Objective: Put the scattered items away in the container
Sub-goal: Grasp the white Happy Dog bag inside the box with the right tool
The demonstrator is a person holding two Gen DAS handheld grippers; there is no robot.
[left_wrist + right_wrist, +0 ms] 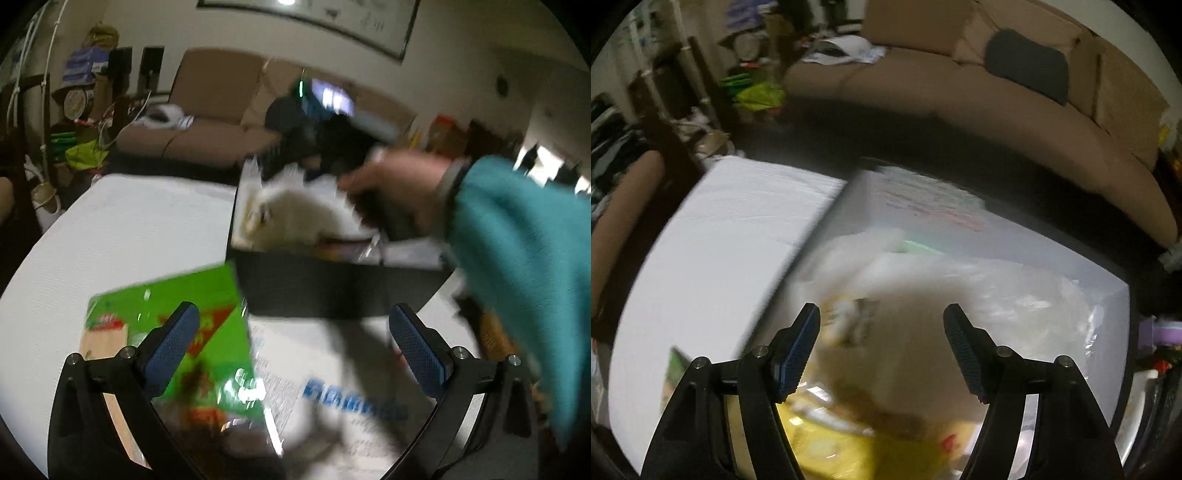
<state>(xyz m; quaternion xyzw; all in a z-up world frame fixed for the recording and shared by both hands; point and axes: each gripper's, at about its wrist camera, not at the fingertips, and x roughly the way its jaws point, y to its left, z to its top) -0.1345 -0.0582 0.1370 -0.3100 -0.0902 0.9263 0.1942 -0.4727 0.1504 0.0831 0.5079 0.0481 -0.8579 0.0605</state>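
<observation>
In the left wrist view a black box (332,291) stands on the white table (122,236), holding white and pale packets (295,214). A green snack packet (166,325) lies in front of the box, under my left gripper (295,332), which is open and empty. Beside it lies a white packet with blue print (347,398). A hand in a teal sleeve (517,258) reaches over the box. In the blurred right wrist view my right gripper (882,339) hangs open above the box's contents, over pale bags (997,295) and a yellow packet (842,446). Nothing sits between its pads.
A brown sofa (960,85) runs behind the table, with a dark cushion (1027,66) on it. Cluttered shelves and bags (85,110) fill the left background. The table's rounded edge (33,258) curves along the left.
</observation>
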